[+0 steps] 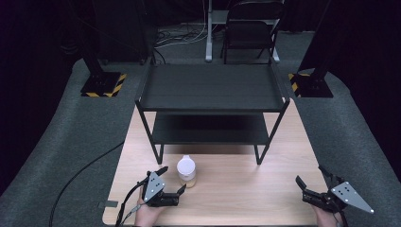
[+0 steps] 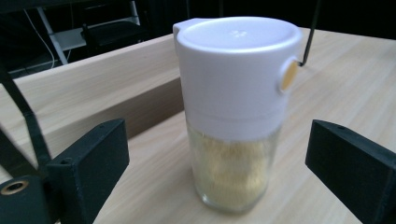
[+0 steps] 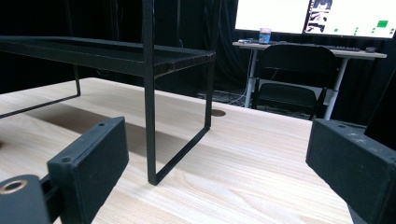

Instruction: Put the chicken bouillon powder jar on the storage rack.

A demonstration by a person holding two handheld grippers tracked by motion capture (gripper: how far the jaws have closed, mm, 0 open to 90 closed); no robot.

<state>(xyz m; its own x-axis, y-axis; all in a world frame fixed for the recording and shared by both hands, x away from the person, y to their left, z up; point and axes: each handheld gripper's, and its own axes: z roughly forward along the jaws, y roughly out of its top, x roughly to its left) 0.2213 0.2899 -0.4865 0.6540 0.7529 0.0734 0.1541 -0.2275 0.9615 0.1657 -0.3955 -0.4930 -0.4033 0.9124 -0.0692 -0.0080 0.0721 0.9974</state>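
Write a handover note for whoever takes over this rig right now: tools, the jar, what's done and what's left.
Left tool: open, jaws on either side of the seasoning jar, not touching it in the left gripper view.
Right tool: open, holding nothing, at the near right of the table, facing the black shelf rack.
Jar: upright on the table in front of the rack, white cap on, yellowish powder inside.
Done: left tool lined up on the jar.
Left: close on the jar and lift; likely headed for the rack, both shelves bare.
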